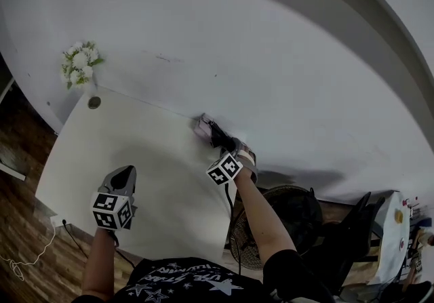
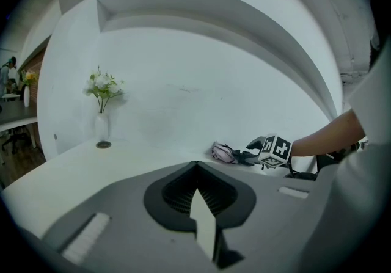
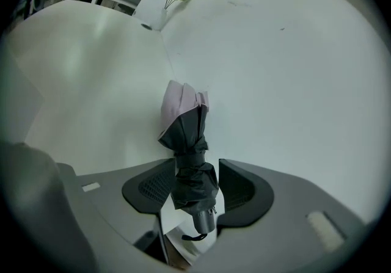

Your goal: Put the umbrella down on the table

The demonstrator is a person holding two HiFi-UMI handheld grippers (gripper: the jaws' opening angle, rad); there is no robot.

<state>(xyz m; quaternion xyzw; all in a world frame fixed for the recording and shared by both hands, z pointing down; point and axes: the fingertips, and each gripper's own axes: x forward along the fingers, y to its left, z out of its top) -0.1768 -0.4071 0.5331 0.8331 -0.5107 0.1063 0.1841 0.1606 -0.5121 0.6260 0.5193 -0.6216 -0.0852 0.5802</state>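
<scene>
Flowers [image 1: 79, 63] upper left by the wall; lower left, left gripper [image 1: 124, 174] above the white table [image 1: 135, 152], jaws pressed together, empty; at centre the folded umbrella [image 1: 203, 126] (pink tip, dark wrap) lies at the table's far edge, between the right gripper [image 1: 220, 137]'s spread jaws.

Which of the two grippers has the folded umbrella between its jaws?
The right gripper, by the wall: the folded umbrella lies between its parted jaws. The left gripper has its jaws together, nothing between them.
</scene>
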